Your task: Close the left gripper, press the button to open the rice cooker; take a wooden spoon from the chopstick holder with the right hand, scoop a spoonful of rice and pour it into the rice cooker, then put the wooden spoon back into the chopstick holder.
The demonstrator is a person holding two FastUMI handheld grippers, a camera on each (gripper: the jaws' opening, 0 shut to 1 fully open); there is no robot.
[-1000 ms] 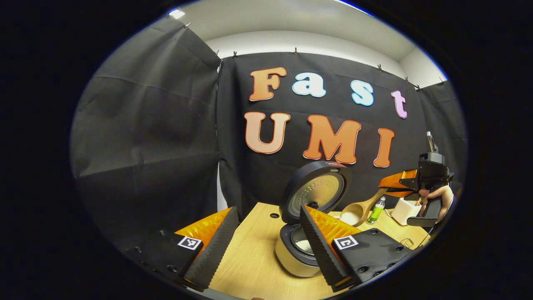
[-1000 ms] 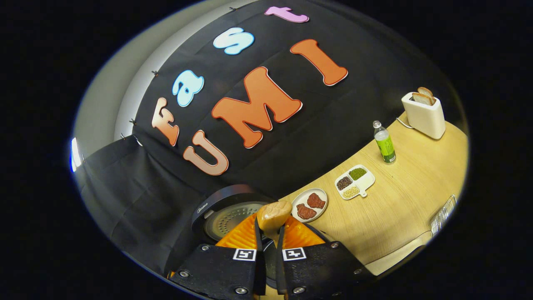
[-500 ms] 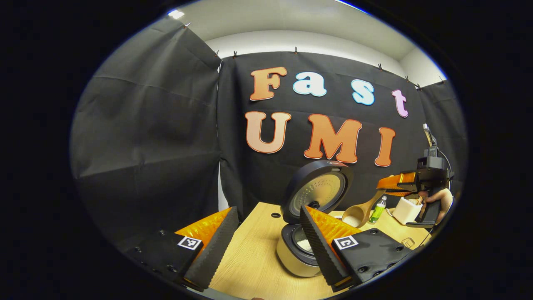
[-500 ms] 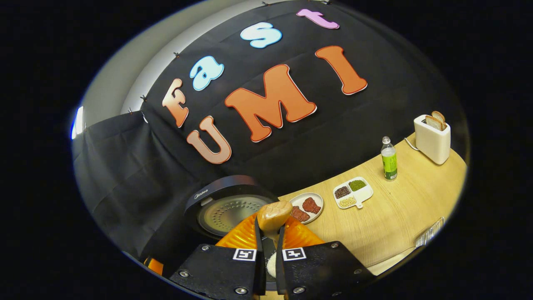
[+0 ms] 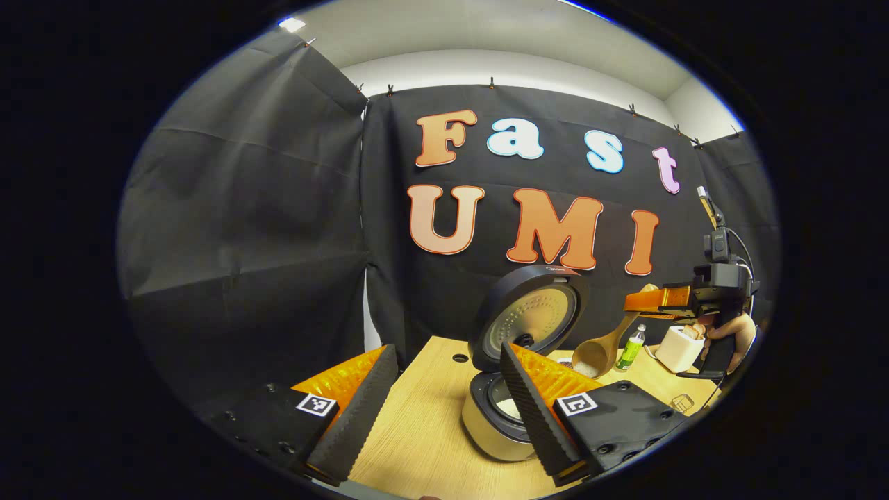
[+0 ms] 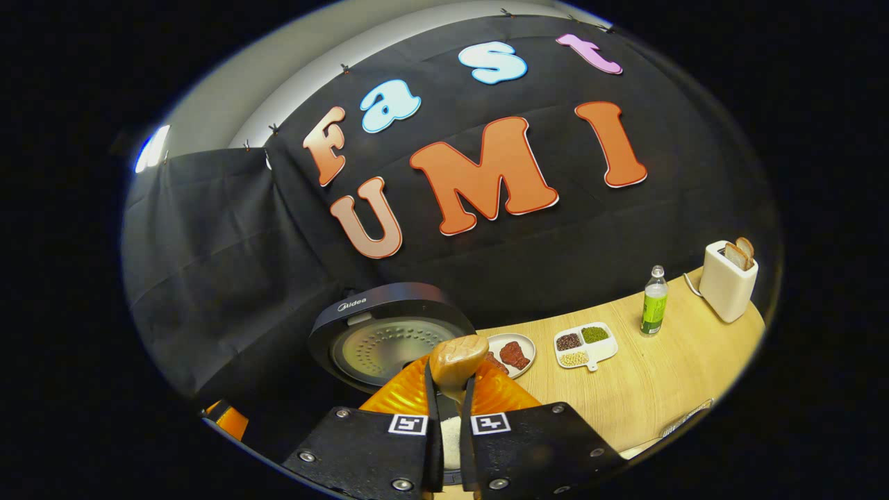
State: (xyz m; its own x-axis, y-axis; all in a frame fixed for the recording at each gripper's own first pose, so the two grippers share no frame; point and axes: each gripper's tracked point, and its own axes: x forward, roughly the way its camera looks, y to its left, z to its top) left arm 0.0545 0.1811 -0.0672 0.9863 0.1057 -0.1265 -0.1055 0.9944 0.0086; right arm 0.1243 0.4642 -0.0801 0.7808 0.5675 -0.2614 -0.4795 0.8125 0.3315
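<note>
The rice cooker (image 5: 494, 432) stands open on the wooden table, lid (image 5: 531, 319) raised, with white rice (image 5: 507, 408) in its pot. My left gripper (image 5: 444, 410) is open just in front of it, one finger hiding the pot's right side. To the right, my right gripper (image 5: 653, 302), held by a hand (image 5: 729, 330), is shut on the handle of the wooden spoon (image 5: 599, 353), whose bowl hangs beside the lid. In the right gripper view the spoon's bowl (image 6: 457, 361) sticks out beyond my right gripper (image 6: 449, 417), with the lid (image 6: 389, 340) behind and rice (image 6: 450, 434) below.
Right of the cooker are a plate of meat (image 6: 510, 351), a divided dish of beans (image 6: 585, 344), a green bottle (image 6: 653, 302) and a white toaster with bread (image 6: 728, 281). The bottle (image 5: 630, 347) and toaster (image 5: 677, 347) stand behind the spoon.
My right gripper has risen a little and rolled back toward level, taking the spoon with it. The left gripper and the cooker have stayed put.
</note>
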